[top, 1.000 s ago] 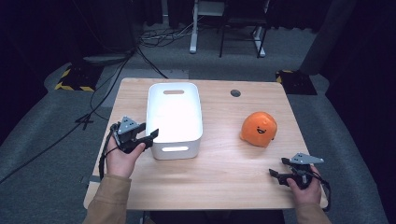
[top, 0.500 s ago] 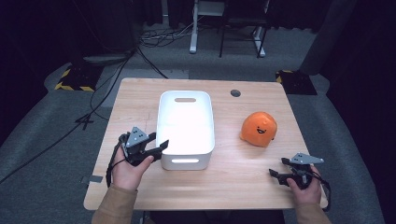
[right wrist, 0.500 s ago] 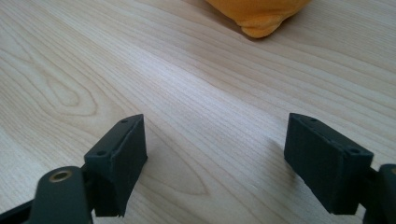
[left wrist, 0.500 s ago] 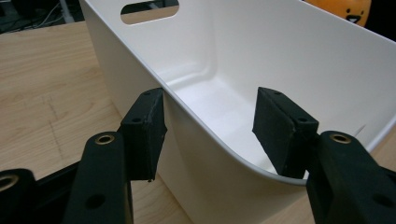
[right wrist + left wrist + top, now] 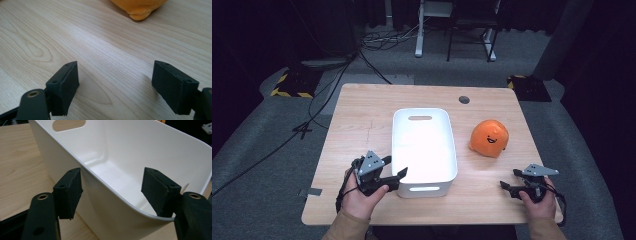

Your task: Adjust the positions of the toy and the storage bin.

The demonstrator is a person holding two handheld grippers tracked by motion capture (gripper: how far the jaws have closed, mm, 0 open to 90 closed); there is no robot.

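- Left gripper [image 5: 112,192]: jaws wide, straddling the near left wall of the white bin [image 5: 424,145], one jaw outside and one inside; nothing clamped (probably placed to grip or drag the wall).
- Right gripper [image 5: 512,189]: jaws wide, empty, low over the table [image 5: 362,105] at its near right edge, well apart from the bin; seems idle.
- Orange plush toy [image 5: 489,138]: on the table just right of the bin.
- Bin floor near the left jaws is hidden in the high view; the toy is cut off in the right gripper view.

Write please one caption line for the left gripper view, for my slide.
Open left gripper straddling the near corner rim of the empty white bin on a wooden table.
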